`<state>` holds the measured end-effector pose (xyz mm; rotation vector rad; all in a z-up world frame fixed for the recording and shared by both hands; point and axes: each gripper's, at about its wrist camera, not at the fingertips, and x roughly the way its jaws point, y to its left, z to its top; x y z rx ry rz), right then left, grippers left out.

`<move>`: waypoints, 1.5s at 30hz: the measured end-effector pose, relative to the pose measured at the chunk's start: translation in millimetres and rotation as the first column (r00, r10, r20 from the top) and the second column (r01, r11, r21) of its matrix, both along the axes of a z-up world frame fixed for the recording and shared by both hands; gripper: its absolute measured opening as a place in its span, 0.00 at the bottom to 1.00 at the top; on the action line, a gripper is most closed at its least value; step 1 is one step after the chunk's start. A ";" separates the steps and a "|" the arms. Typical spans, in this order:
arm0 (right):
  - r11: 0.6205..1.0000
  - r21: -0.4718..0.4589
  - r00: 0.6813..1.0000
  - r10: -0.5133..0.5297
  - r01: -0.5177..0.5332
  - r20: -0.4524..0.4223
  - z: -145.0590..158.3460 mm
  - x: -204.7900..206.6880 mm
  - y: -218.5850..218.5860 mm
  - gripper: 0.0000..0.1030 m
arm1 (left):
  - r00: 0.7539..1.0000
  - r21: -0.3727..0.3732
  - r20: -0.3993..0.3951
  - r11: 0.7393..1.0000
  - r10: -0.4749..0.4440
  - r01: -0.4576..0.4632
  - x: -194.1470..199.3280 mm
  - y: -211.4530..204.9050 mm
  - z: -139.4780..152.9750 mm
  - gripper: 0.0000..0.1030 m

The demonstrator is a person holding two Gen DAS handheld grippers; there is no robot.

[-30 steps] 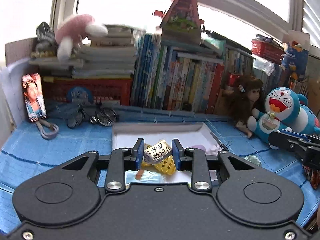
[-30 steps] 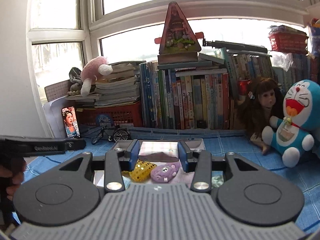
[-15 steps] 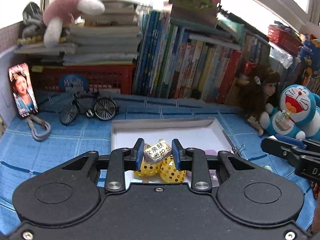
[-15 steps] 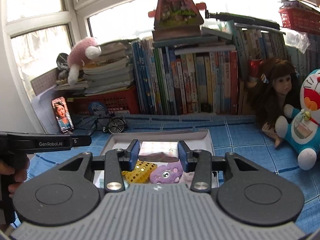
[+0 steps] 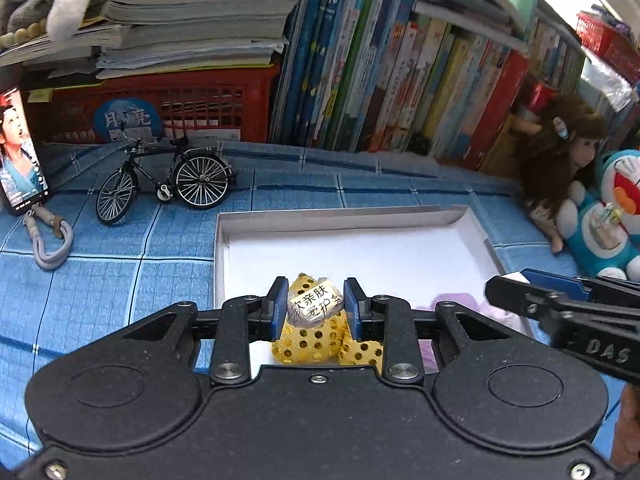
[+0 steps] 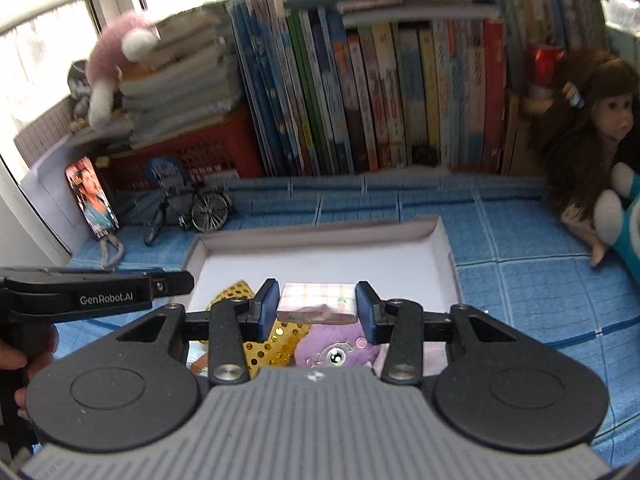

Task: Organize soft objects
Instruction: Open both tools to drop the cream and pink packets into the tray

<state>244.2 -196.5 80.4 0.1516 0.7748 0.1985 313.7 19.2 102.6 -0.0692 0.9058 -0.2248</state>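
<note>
Left wrist view: left gripper point(image 5: 316, 305) clamped on a small silver packet point(image 5: 315, 305) printed with black characters, jaws pressed against both its sides, packet held clear above the near end of the white box point(image 5: 340, 216). Below it in the box, gold perforated pouches point(image 5: 308, 340), partly hidden by the gripper body. Seen at the right edge, the other tool reaching in over the box's near right corner, with a pale lilac shape under it.

Right wrist view: right gripper point(image 6: 316, 307) closed on a pink-checked tissue pack point(image 6: 316, 300), jaws gripping its two short ends, pack level and lifted over the near part of the same box. Underneath, a purple plush toy point(image 6: 334, 350) with one round eye showing, lying just beside a gold pouch. Far half of the box bare and white.

Around the box on the blue checked desk point(image 5: 120, 280): a model bicycle point(image 5: 164, 184) to the far left, a doll point(image 6: 592, 136) and a blue cat plush point(image 5: 608, 216) to the right, books point(image 5: 400, 72) behind. Some motion blur in the right view.

Step in hand, as judged: carrying both soft packs over the box for placing. Next move likely to call for lowering each onto the bare floor of the box, clear of the pouches and plush, then easing the jaws apart. Care needed to keep the two tools from crowding each other at the near edge.
</note>
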 end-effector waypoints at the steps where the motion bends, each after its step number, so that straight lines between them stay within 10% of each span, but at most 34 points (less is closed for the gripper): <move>1: 1.000 -0.010 1.000 0.004 -0.004 -0.008 -3.0 3.6 2.5 0.46 | 1.000 0.001 -0.008 1.000 -0.003 0.003 3.5 -0.8 -1.4 0.27; 11: 0.984 -0.136 0.993 0.104 -0.112 -0.059 -31.6 39.5 23.5 0.46 | 0.999 -0.017 -0.049 1.000 -0.020 0.019 38.8 -6.7 -23.5 0.27; 40: 0.991 -0.082 0.980 0.094 -0.109 -0.174 -69.2 72.4 22.2 0.56 | 0.994 0.017 -0.107 1.000 0.000 0.002 63.7 -3.4 -66.2 0.28; 45: 0.990 -0.082 0.984 0.101 -0.114 -0.148 -58.8 66.0 22.4 0.66 | 0.999 0.052 -0.051 0.999 0.003 0.000 54.9 -5.8 -56.2 0.47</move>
